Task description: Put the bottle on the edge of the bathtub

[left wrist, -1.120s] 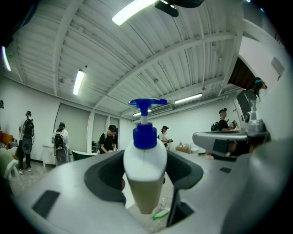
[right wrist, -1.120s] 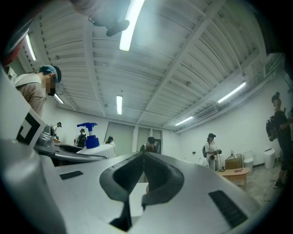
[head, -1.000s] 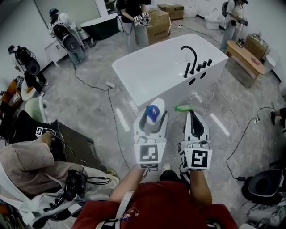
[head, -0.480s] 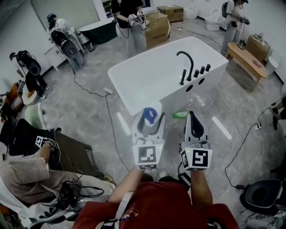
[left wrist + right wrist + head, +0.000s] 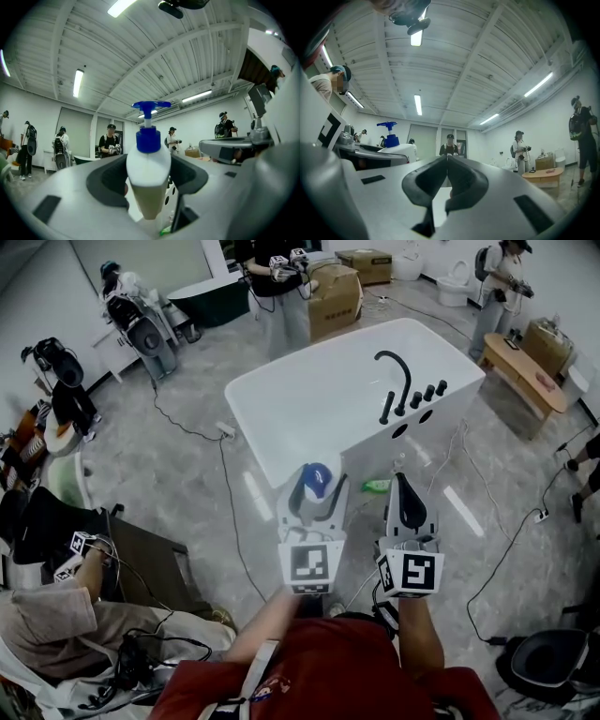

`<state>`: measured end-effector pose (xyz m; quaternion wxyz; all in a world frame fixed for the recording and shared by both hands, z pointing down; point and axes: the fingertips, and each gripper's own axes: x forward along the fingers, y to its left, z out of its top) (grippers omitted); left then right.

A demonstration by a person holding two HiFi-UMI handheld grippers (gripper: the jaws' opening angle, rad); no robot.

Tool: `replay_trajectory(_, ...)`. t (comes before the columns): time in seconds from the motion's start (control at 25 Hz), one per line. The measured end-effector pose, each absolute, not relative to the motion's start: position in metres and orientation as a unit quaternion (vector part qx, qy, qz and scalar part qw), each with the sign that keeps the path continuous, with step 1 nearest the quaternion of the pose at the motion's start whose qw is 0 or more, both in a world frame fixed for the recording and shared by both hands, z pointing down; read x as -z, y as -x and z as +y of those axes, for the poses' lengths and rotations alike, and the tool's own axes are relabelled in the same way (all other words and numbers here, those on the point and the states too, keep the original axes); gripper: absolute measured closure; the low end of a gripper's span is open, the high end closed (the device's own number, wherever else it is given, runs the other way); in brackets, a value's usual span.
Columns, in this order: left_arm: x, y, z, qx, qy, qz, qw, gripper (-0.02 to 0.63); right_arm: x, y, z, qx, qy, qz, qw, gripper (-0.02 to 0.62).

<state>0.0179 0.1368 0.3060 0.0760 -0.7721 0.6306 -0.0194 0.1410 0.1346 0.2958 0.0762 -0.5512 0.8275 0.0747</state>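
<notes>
White pump bottle (image 5: 148, 164) with blue head sits clamped upright in the left gripper (image 5: 317, 491), in front of the white bathtub (image 5: 309, 399); the right gripper (image 5: 404, 486) is closed, holding nothing.

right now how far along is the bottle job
Done: the bottle is picked up, clamped upright in the left gripper. In hand: it is held in the air in front of the bathtub, not yet on its rim. Left: reach the tub, set the bottle on its edge and let go. The right gripper is shut and empty.
</notes>
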Motion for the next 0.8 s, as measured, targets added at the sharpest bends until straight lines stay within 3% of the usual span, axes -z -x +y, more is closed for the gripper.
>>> replay_trajectory(0.8,-0.321,0.049,-0.015,0.018,0.783,0.619,0.057,0.334,-0.302,-0.064,-0.017,-0.079,0.557,0.825,0.044,0.583)
